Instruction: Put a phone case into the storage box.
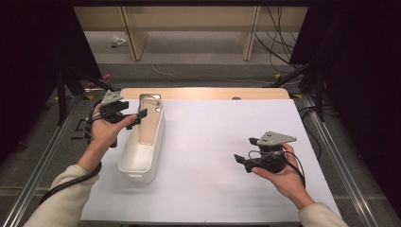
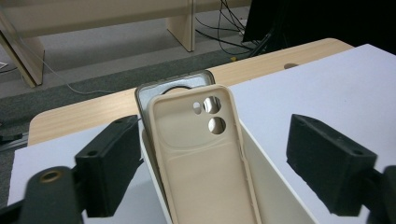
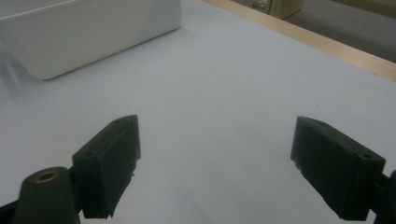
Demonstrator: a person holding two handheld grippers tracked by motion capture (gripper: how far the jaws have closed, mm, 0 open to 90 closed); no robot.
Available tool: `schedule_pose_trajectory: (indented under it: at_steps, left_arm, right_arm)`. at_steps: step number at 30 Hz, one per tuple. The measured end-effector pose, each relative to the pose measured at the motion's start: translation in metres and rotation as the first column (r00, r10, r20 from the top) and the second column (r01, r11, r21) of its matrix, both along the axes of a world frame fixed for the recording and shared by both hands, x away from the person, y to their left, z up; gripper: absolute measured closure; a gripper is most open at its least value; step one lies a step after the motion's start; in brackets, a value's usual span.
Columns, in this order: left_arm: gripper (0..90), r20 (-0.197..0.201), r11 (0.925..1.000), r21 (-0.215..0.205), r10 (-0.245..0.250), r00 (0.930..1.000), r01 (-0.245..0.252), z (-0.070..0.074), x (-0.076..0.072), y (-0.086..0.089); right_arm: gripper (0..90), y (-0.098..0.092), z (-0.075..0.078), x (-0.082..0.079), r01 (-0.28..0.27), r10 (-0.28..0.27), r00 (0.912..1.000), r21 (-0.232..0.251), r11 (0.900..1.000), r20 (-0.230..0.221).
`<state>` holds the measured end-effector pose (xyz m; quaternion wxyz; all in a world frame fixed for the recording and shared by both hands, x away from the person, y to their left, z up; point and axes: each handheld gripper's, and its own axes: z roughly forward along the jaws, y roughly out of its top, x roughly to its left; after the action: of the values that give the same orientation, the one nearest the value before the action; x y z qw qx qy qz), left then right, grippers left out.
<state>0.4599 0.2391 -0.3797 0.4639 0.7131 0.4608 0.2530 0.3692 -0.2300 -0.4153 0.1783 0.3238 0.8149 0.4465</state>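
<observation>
The table point(image 1: 227, 189) carries a matte white sheet over a pale wooden top, whose far edge shows as a bare strip. It is flat and offers no obstruction.

The white bin point(image 1: 142, 163) stands on the sheet's left side. It is an oblong, rounded-corner tub with smooth, glossy walls, apparently rigid plastic.

The beige phone case point(image 2: 205, 163) leans inside the bin against its far end, inner face toward the left gripper, with the camera cut-outs at the top. Behind it stands a second, darker-rimmed case point(image 2: 154, 91). The beige case has a soft matte finish and a raised lip, so it is probably flexible silicone: very light, not fragile, somewhat grippy, and likely to bend if squeezed across its width. The best hold is judged to be a pinch on the top edge or on one long side wall, through the thickness of the shell, lifting straight up clear of the bin wall.

The left gripper point(image 1: 126, 113) hovers at the bin's far left rim. Its jaws stand wide, one on each side of the case, and no pad touches it.

The right gripper point(image 1: 246, 161) rests in the hand over the bare sheet, well apart from the bin, jaws spread wide with nothing between them.
</observation>
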Motion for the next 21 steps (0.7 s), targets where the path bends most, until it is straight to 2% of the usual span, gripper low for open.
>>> schedule_pose_trajectory:
  at_steps: [5,11,21]
  left_arm:
    - [12.7,0.006,1.0000,0.004,-0.008,1.0000,0.008,0.000,-0.008,-0.002]
    - [8.8,0.016,0.9998,-0.020,-0.007,0.9998,0.008,-0.002,-0.018,-0.004]
    - [5.9,0.026,0.9991,-0.035,-0.023,0.9994,0.024,-0.007,-0.036,-0.004]
  right_arm:
    - [16.5,0.000,0.000,0.000,0.002,-0.002,1.0000,-0.001,1.000,-0.003]
    - [16.5,-0.001,0.000,0.000,0.003,-0.003,1.0000,0.000,1.000,-0.003]
    - [16.5,-0.001,0.000,0.001,0.005,-0.005,1.0000,0.000,1.000,-0.004]
